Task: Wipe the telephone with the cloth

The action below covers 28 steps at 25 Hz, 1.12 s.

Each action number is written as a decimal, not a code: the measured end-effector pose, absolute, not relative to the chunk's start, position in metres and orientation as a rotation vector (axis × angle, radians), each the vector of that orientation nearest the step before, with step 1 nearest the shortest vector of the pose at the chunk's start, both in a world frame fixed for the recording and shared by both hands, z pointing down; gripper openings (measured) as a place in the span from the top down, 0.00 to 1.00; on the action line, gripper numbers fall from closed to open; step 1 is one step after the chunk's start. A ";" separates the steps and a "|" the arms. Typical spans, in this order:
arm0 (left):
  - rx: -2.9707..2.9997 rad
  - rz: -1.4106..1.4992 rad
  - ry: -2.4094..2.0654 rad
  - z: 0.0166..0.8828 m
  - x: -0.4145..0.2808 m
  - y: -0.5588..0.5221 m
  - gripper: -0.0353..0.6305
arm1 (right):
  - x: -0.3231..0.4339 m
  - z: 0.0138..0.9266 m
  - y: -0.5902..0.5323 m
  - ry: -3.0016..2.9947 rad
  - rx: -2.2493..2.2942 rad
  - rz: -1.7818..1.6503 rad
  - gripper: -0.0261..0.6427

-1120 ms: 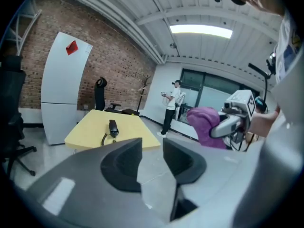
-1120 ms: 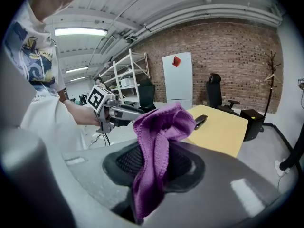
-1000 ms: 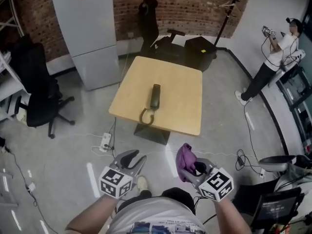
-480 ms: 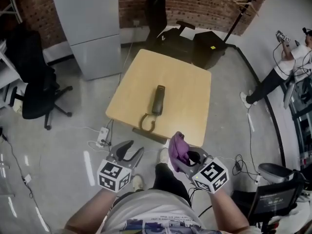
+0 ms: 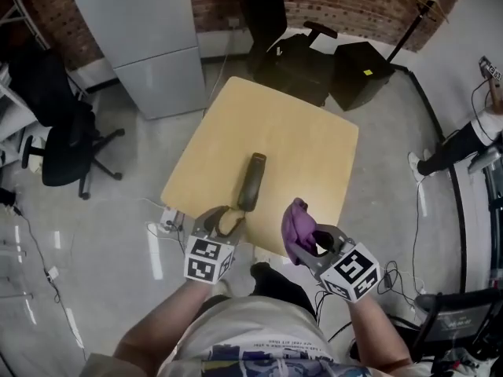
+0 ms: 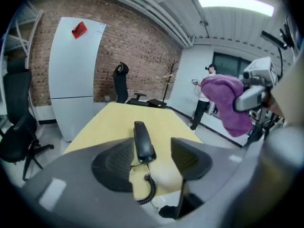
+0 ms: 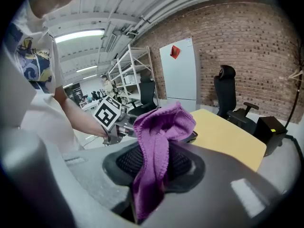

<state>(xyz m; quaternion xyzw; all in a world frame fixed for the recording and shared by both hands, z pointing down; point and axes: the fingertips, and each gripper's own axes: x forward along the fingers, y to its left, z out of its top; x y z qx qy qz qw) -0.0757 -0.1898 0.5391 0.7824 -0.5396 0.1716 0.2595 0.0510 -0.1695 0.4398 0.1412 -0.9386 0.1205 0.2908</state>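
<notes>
- We hold the left gripper (image 5: 223, 220) (image 6: 153, 158) at the near edge of the wooden table (image 5: 302, 124) (image 6: 116, 120), and its jaws have just been opening; they stand well apart and press on nothing.
- The telephone (image 5: 252, 181) (image 6: 143, 141), a dark handset, lies flat on the near half of the table, its length running from near to far.
- In the left gripper view the handset lies straight ahead of the gap between the jaws, just beyond their tips and apart from both pads.
- The coiled cord (image 5: 230, 221) (image 6: 149, 190) loops from the handset's near end towards the table's near edge; in the head view it shows in the gap between the left jaws, and we cannot tell whether they touch it.
- The right gripper (image 5: 311, 246) (image 7: 154, 164) is clamped on the purple cloth (image 5: 297, 226) (image 7: 160, 132), which bunches up above the jaws and hangs down between them.
- That cloth is held off the table's near edge, to the right of the handset and clear of it.
- In the left gripper view the cloth (image 6: 228, 101) shows high at the right, well apart from the telephone.
</notes>
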 end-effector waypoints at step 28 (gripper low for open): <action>1.828 0.771 -1.558 0.644 -0.053 -0.293 0.55 | 0.110 0.466 -0.257 -2.457 0.238 0.496 0.80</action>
